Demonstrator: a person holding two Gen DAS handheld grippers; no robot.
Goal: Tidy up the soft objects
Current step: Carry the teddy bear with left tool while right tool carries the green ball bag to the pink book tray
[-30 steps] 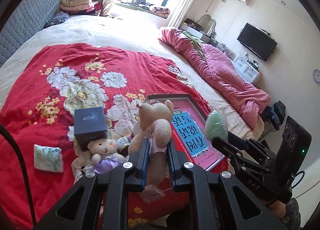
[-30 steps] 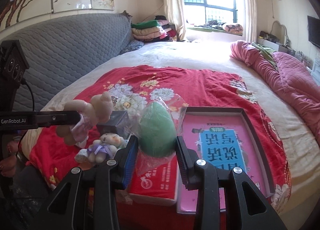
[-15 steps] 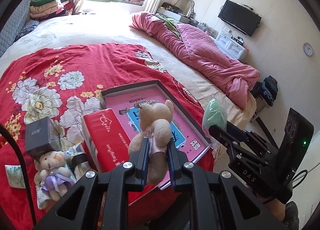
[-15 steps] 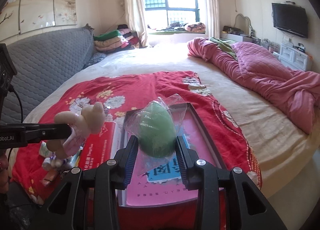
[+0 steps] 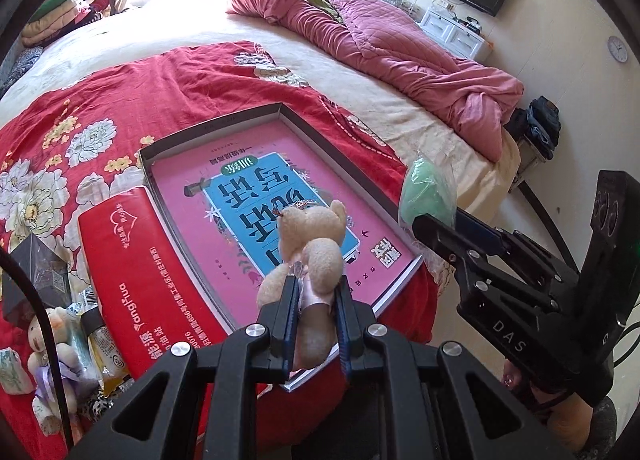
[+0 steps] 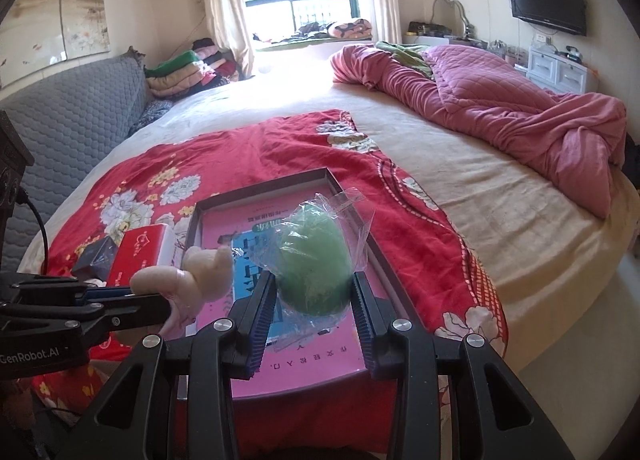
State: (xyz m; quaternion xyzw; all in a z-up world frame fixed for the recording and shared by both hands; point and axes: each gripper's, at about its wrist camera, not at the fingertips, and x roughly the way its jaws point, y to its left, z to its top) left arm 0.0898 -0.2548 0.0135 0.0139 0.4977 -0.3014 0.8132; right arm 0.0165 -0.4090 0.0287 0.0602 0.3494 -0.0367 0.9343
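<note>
Left gripper (image 5: 316,296): clamped on bear (image 5: 316,236), held above tray (image 5: 208,128).
Right gripper (image 6: 314,296): clamped on bagged green ball (image 6: 316,264), over tray.
2nd bear (image 5: 50,344): lying left of left gripper, beside red pack (image 5: 136,272).

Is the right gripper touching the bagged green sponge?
Touching. The right wrist view shows the right gripper with both pads pressed against the bagged green sponge, carried above the shallow box.
</note>
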